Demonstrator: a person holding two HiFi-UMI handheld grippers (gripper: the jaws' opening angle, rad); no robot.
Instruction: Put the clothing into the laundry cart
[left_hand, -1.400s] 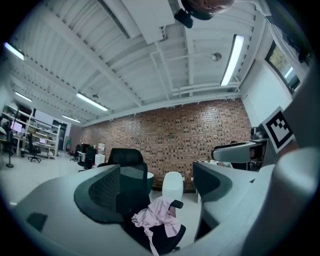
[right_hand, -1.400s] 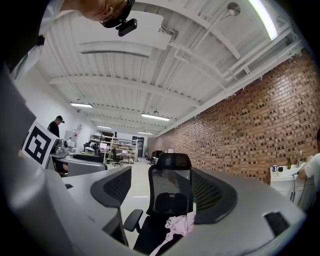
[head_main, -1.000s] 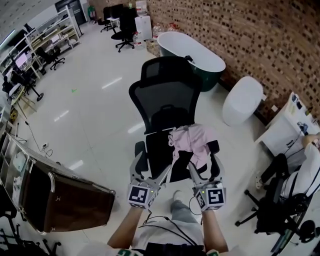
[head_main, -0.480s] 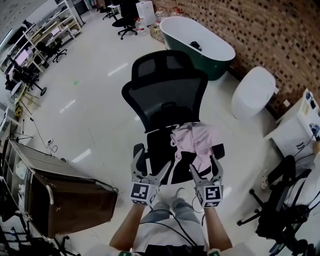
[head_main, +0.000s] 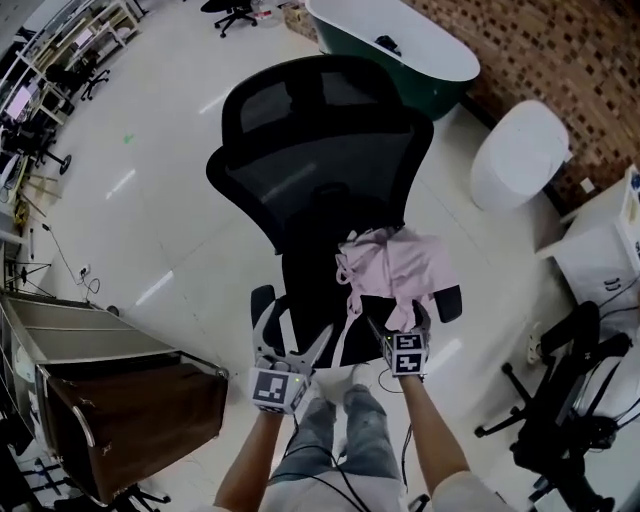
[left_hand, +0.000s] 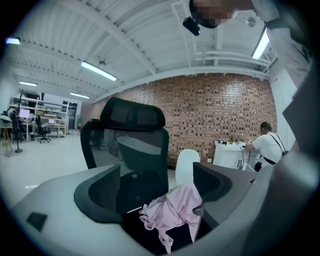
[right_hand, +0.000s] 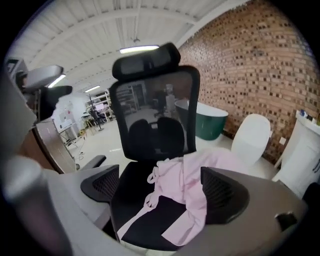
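A pink garment (head_main: 395, 268) lies crumpled on the seat of a black mesh office chair (head_main: 320, 150), hanging over the seat's right front edge. My right gripper (head_main: 398, 320) is at the garment's near edge. Its jaws are opening, and the garment (right_hand: 187, 185) lies ahead between them with the pads off it. My left gripper (head_main: 293, 330) stands open in front of the seat, left of the garment (left_hand: 172, 207), holding nothing. The brown laundry cart (head_main: 130, 410) with a metal frame stands on the floor to my lower left.
Behind the chair stands a green-and-white bathtub (head_main: 400, 50), with a white rounded fixture (head_main: 520, 160) to its right. A white cabinet (head_main: 600, 250) and another black chair (head_main: 560, 400) are at the right. A person (left_hand: 267, 147) works at a counter.
I have come closer to the chair. The right gripper has moved forward to the garment's front edge with its jaws wider. The left gripper holds about the same place.
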